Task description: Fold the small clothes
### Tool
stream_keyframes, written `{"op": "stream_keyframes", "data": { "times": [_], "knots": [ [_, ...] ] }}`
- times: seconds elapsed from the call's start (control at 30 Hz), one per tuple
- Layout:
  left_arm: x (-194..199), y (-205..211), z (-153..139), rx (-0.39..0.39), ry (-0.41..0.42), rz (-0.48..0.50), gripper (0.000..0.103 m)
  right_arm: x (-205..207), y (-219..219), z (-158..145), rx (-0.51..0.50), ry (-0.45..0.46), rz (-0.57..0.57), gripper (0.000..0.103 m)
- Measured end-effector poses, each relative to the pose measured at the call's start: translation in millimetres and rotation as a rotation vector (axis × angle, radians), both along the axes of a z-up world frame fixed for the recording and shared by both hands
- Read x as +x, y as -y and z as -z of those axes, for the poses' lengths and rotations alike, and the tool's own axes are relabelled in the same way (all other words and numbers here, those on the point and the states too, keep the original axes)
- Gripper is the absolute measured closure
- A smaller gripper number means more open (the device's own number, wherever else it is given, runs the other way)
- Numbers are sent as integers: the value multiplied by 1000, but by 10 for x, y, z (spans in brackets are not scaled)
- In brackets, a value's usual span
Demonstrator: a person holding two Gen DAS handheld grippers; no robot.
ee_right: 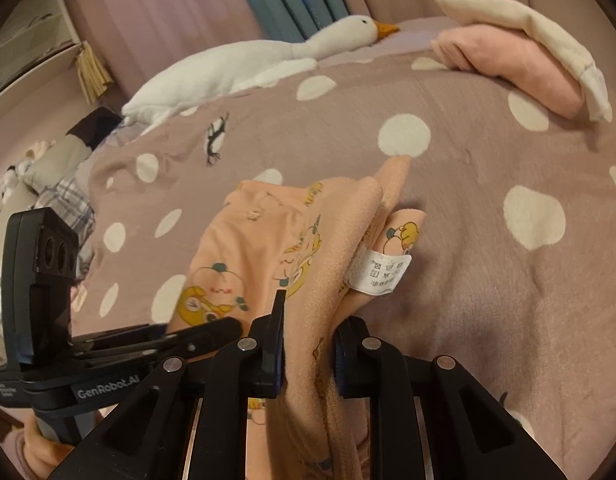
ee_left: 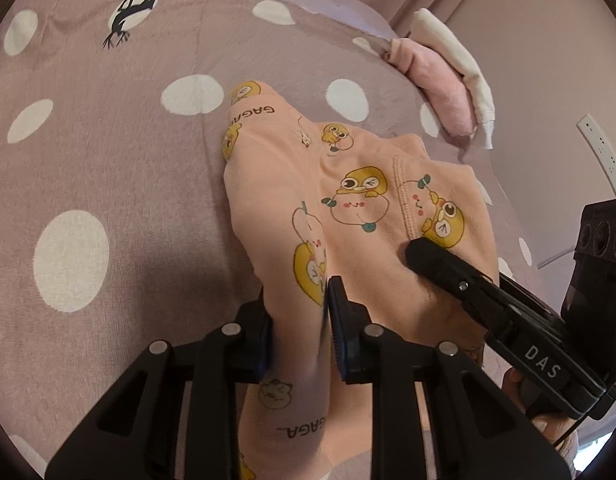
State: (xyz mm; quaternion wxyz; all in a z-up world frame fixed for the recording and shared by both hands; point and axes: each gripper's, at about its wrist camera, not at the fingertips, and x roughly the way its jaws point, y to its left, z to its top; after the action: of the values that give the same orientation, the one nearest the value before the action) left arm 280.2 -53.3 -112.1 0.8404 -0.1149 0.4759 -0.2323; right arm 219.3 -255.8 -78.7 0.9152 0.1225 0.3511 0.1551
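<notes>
- Left wrist view: your left gripper (ee_left: 299, 328) has its pads nearly together, pinching a ridge of the peach cartoon-print garment (ee_left: 348, 208); the cloth runs up between the blue pads.
- Right wrist view: your right gripper (ee_right: 308, 356) is likewise closed down on a bunched edge of that garment, near the white care label (ee_right: 382, 276).
- The garment is partly lifted, its far end lying on the polka-dot bedspread (ee_right: 468, 200).
- Risk: both grips bite thick folds, so you may be holding several layers and fold it crooked.
- Risk: pulling your hands apart unevenly could slip the thin cloth from one pair of pads.
- Keep clear of the folded pile (ee_right: 520, 60) beyond.
</notes>
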Motion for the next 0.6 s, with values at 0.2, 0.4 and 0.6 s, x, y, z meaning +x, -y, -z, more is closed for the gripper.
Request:
{"op": "stream_keyframes", "data": {
  "times": [0.2, 0.4, 0.6],
  "knots": [
    [-178, 5, -105, -4, 29, 17, 81, -212, 28, -109, 28, 34, 3, 83],
    [-381, -3, -220, 10, 55, 35, 80, -393, 61, -150, 48, 41, 6, 83],
    [-588, -5, -263, 19, 73, 47, 80, -551, 47, -195, 57, 51, 5, 83]
  ]
}}
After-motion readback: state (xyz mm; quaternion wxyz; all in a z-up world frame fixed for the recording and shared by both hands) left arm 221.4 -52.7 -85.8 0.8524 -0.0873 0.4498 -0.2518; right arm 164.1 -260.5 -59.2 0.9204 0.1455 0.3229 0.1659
